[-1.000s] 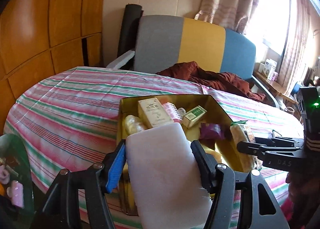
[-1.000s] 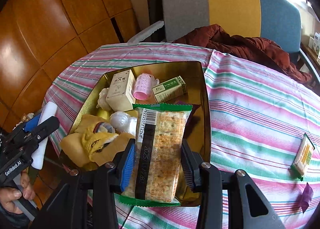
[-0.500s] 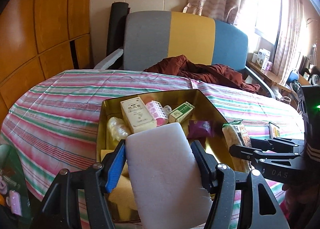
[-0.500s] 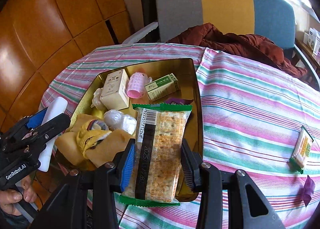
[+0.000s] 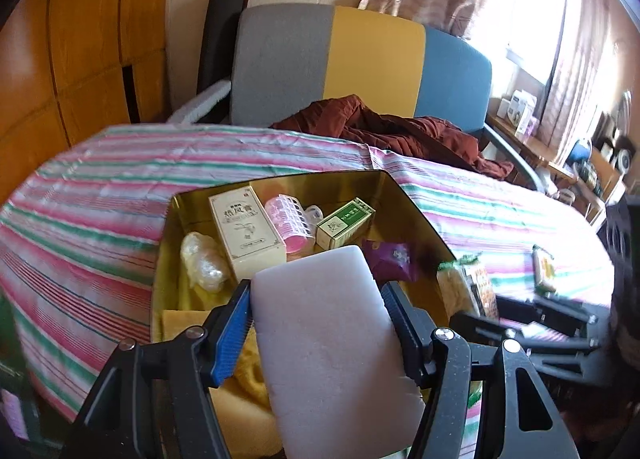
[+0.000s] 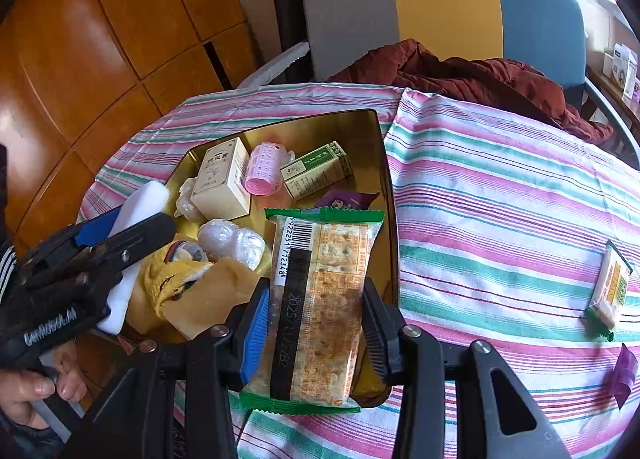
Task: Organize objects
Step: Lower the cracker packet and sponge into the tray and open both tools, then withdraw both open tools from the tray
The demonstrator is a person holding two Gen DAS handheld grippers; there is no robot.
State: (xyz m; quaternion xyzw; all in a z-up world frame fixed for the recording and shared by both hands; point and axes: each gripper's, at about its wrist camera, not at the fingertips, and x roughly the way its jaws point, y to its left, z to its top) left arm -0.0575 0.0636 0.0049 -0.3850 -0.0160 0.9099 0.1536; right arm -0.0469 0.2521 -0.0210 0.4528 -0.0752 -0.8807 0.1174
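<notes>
Grippers both loaded: left gripper (image 5: 316, 299) clamps the white sponge (image 5: 332, 343) by its 2 long sides, right gripper (image 6: 314, 319) pinches the cracker packet (image 6: 316, 311) likewise, each poised over the gold tin (image 6: 390, 219) just ahead, seemingly ready to drop in.

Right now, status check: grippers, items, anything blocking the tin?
Left gripper shut on white sponge. Right gripper shut on cracker packet, above gold tin. Tin crowded: yellow cloth, boxes. One snack pack on tablecloth.
</notes>
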